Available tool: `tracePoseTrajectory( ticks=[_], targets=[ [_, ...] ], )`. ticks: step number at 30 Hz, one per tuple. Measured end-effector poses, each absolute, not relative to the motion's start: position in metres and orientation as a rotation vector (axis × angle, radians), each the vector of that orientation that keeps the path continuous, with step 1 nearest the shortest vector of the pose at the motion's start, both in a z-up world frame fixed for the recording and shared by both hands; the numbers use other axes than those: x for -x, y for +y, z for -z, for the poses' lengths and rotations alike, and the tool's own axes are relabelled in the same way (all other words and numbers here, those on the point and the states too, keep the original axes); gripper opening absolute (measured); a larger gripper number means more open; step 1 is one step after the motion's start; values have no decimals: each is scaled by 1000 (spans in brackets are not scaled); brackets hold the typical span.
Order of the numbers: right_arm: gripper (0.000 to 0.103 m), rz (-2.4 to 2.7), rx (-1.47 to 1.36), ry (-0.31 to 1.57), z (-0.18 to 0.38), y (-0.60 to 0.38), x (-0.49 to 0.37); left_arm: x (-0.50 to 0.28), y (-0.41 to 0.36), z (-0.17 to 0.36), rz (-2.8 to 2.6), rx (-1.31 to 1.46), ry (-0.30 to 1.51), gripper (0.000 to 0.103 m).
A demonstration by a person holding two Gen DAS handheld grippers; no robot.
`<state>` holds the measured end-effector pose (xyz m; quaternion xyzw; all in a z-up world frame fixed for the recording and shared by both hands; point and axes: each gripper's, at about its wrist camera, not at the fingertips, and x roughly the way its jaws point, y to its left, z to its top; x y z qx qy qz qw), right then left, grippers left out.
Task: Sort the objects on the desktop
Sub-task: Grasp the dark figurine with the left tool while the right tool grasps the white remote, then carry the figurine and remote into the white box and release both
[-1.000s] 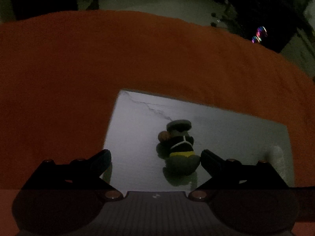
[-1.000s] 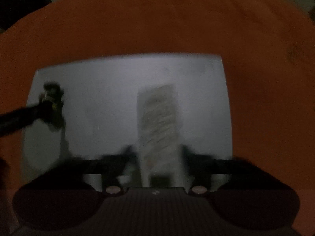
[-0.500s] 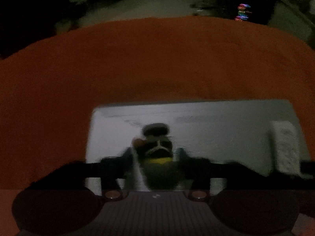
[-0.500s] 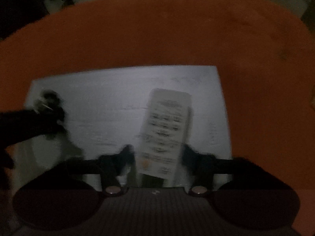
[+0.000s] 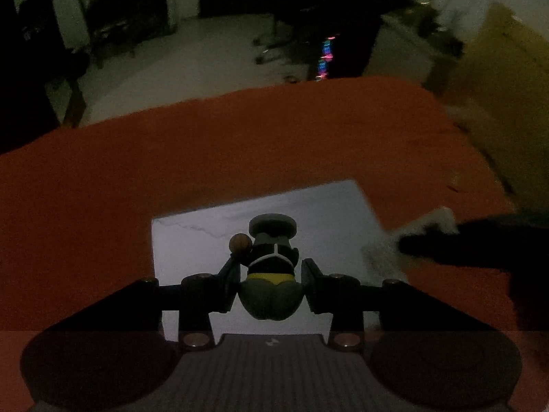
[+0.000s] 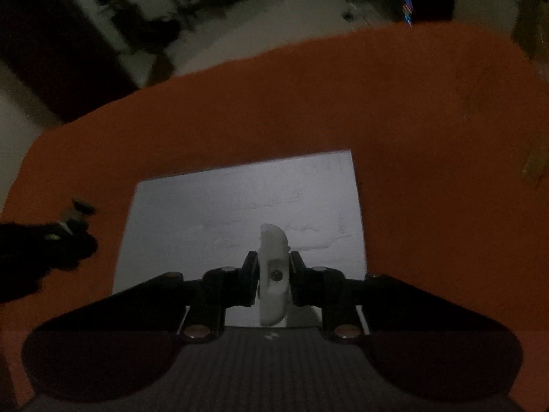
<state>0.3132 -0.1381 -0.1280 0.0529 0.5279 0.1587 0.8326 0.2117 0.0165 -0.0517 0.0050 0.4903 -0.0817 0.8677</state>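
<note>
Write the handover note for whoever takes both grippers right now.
Left gripper: shut on the toy figure, clear of the grey mat.
Right gripper: jaws closing on the white remote, which sits edge-on between them, above the mat.
Done: both items picked up; no other objects show on the mat or the orange cloth.
Left: carry each to its sorting place, which is not visible in either view, and release.
</note>
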Motion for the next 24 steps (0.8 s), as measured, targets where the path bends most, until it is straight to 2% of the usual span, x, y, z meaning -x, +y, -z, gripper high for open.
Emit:
tracePoseTrajectory(
  ticks=[3,6,11,14,19,24],
  targets=[
    [20,-321,-81,1138,131,-140,-301,-168,13,35,168,5,1038,34],
    [20,-351,-127,1124,119,-148,-276,-124,15,46,216,37,1056,34],
    [20,-540,-195,1105,83,-161,-209,-65,18,100,252,41,1202,34],
    [20,-658,-200,1153,87,-154,-171,-47,12,141,278,-23,1274,34],
    [20,-725,-150,1366,166,-125,-139,-45,1,190,280,-77,1310,34],
    [21,-731,-105,1515,233,-113,-127,-50,-7,209,295,-95,1303,34]
  ],
)
